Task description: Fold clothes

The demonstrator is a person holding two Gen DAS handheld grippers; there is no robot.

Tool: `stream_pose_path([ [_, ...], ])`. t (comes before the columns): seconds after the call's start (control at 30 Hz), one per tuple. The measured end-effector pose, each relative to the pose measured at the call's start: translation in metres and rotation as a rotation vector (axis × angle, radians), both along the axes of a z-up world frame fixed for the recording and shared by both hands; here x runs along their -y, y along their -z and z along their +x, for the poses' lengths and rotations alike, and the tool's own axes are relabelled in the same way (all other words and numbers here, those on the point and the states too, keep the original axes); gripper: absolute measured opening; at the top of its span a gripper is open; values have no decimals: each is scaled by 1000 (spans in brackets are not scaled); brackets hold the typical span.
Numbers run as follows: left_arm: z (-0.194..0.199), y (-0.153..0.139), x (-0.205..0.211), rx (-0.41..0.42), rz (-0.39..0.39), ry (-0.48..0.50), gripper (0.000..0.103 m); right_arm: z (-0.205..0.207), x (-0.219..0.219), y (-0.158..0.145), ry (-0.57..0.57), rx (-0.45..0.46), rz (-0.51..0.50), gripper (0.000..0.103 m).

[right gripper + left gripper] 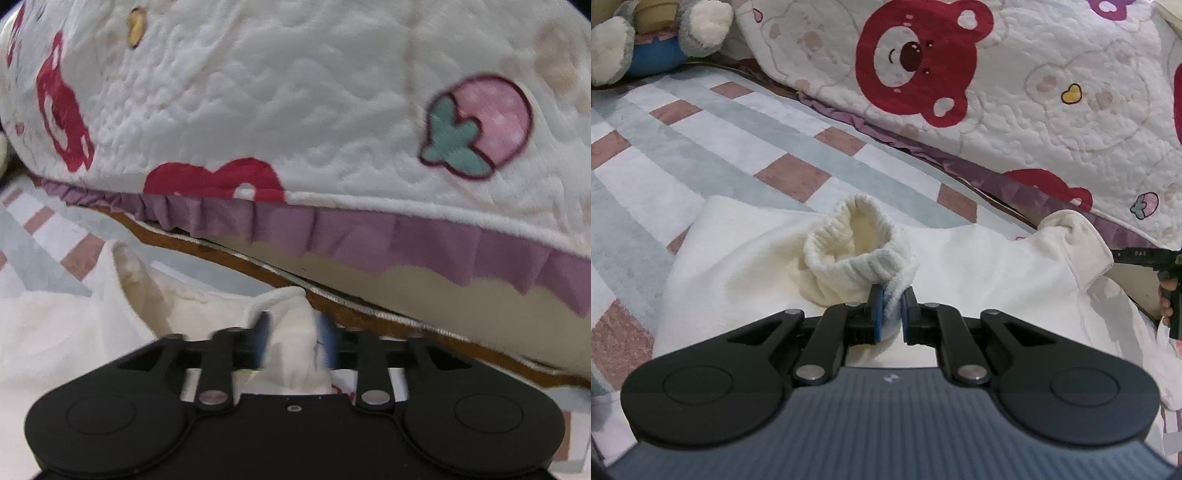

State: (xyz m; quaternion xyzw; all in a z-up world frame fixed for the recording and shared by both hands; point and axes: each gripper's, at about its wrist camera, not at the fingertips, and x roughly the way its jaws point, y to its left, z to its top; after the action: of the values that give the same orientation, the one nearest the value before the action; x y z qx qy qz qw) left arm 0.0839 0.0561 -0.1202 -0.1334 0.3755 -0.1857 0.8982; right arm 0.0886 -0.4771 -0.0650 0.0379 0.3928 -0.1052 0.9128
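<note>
Low in both frames, the left gripper [891, 301] pinches the garment's [746, 258] ribbed cuff [849, 243]; the right gripper [293, 332] clamps bunched cloth, which could slip free.

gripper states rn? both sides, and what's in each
Left hand-held gripper: closed on the ribbed cuff of the white garment.
Right hand-held gripper: closed on a bunched fold of white fabric; view blurred.

My right claw [293, 338] is smeared with blur, so I can't judge its pinch on the garment [291, 332]. From the left wrist it's cut off at the right edge, only a sliver and fingers [1165, 295] showing. The plush toy [657, 37] is cropped at the top-left corner.
</note>
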Motion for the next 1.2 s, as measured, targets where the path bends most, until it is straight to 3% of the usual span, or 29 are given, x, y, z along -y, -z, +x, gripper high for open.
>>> stream_pose_path([
  [0.17, -11, -15, 12, 115, 59, 76, 9, -16, 31, 0, 87, 54, 156, 55],
  [0.27, -21, -23, 35, 160, 98, 232, 12, -28, 47, 4, 111, 55, 199, 55],
  [0.3, -23, -21, 43, 141, 110, 263, 18, -33, 51, 6, 110, 49, 217, 55],
  [0.4, -26, -13, 62, 87, 103, 294, 52, -47, 60, 11, 84, 22, 252, 55],
  [0.5, -30, -17, 71, 76, 27, 308, 52, -59, 67, 14, 58, 0, 261, 55],
  [0.57, -28, -29, 76, 103, -38, 323, 58, -66, 76, 13, 59, -1, 270, 55],
  [0.6, -25, -35, 80, 116, -66, 331, 68, -68, 83, 12, 67, 2, 294, 55],
  [0.63, -13, -39, 87, 98, -85, 346, 73, -70, 90, 10, 75, 6, 332, 55],
  [0.73, 34, -50, 124, 18, -154, 407, 73, -64, 106, 9, 99, 26, 481, 55],
  [0.87, 105, -55, 201, -37, -140, 458, 73, -44, 108, 22, 155, 60, 682, 61],
  [0.93, 131, -43, 233, -84, -131, 431, 73, -32, 103, 33, 181, 61, 758, 62],
  [1.0, 152, -28, 260, -128, -109, 398, 73, -20, 84, 37, 142, -2, 663, 62],
  [1.1, 173, -7, 283, -154, -38, 357, 73, -10, 59, 35, 45, -35, 505, 62],
  [1.13, 179, -1, 288, -158, -18, 348, 73, -9, 58, 35, 42, -31, 497, 62],
  [1.2, 189, 13, 288, -230, -64, 376, 71, -8, 56, 35, 37, -22, 482, 62],
])
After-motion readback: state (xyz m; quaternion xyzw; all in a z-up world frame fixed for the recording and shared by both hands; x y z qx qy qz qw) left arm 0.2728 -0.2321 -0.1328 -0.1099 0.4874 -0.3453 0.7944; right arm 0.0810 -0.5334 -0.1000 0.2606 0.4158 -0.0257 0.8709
